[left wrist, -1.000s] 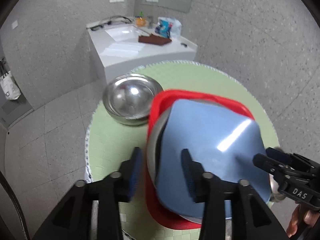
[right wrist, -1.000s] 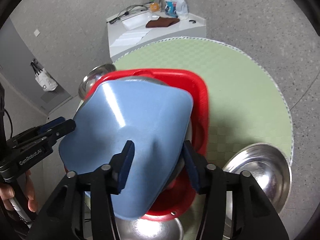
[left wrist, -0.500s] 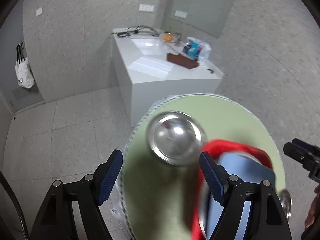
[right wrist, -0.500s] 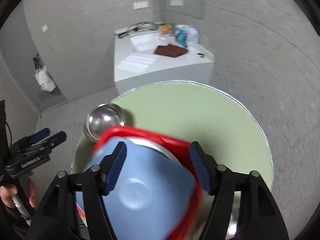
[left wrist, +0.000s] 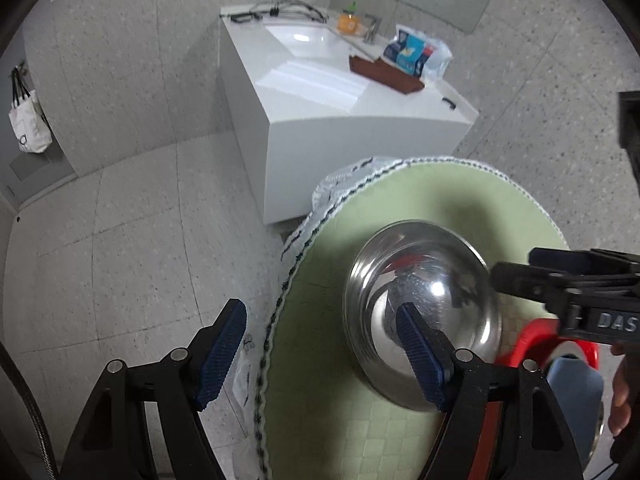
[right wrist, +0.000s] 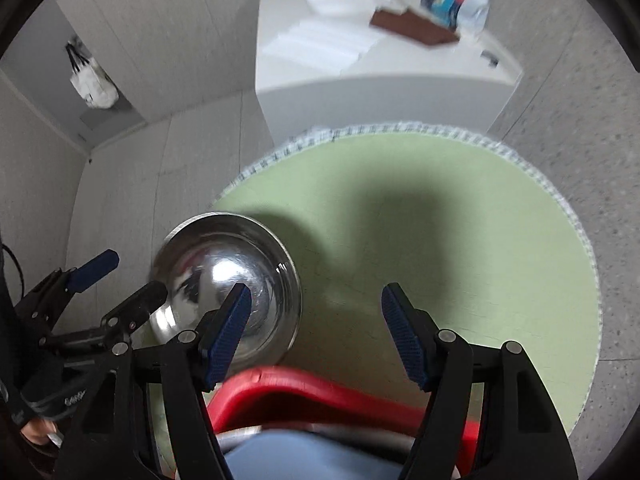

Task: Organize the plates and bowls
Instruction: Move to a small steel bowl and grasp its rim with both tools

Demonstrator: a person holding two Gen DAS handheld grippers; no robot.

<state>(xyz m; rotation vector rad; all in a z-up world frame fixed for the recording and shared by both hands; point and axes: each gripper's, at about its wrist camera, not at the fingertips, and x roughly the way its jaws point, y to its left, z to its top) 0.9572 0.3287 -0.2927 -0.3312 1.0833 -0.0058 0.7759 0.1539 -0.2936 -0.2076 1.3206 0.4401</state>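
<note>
On the green round table (right wrist: 440,240) a steel bowl (left wrist: 424,312) sits near the left edge, red tray (right wrist: 320,400) with what looks like a blue plate (right wrist: 304,456) beside it. Left gripper (left wrist: 320,356) is closing on nothing, while right gripper (right wrist: 316,332) hangs released, empty too.

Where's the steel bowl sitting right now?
The steel bowl sits upright near the left edge of the green round table in the right wrist view, just beyond the red tray.

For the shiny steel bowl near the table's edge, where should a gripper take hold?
Grip the flared rim of the round steel bowl from above, one finger inside and one outside. It sits upright and open-topped, and its smooth, curved wall offers no other purchase.
</note>
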